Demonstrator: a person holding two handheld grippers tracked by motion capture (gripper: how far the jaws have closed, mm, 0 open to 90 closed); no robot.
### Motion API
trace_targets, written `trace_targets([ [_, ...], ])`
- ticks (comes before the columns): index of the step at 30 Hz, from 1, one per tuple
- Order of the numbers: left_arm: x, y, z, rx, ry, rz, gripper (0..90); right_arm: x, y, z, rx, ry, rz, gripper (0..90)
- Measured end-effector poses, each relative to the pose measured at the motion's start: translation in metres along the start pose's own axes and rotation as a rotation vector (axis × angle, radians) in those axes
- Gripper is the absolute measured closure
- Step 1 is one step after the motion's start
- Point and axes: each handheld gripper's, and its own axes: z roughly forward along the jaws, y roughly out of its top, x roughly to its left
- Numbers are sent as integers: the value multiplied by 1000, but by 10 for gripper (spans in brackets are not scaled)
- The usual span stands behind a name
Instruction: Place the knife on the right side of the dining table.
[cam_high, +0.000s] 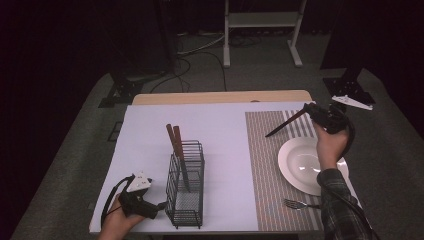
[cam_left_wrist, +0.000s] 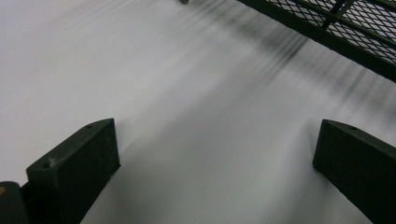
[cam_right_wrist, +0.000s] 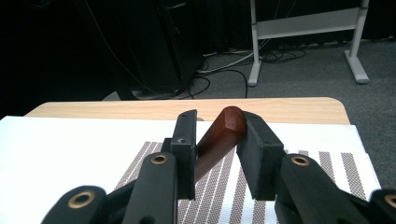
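Observation:
My right gripper (cam_high: 312, 111) hovers over the far end of the striped placemat (cam_high: 265, 165), shut on the brown wooden handle of a knife (cam_high: 285, 124). The dark blade slants down toward the left. In the right gripper view the handle (cam_right_wrist: 224, 133) sits between the jaws of this gripper (cam_right_wrist: 217, 126). My left gripper (cam_high: 157, 205) rests low at the near left, just left of a black wire basket (cam_high: 186, 185). Its jaws stand wide open over bare white cover in the left gripper view (cam_left_wrist: 215, 154). Two wooden-handled utensils (cam_high: 175, 140) stand in the basket.
A white plate (cam_high: 305, 165) lies on the placemat under my right forearm, with a fork (cam_high: 295, 203) near the front edge. The basket's mesh (cam_left_wrist: 355, 32) is close at the upper right of the left gripper view. A white frame (cam_high: 260, 20) stands beyond the table.

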Motion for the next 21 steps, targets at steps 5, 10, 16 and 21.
trace_targets([
  [5,0,0,0,0,0,1,0,-5,-4,-1,6,-10,10,662],
  [10,0,0,0,0,0,0,0,-12,-8,-2,16,-19,28,646],
  [16,0,0,0,0,0,0,0,-21,-12,-2,50,-35,45,617],
  [21,0,0,0,0,0,0,0,-29,-16,-1,83,-40,65,597],
])
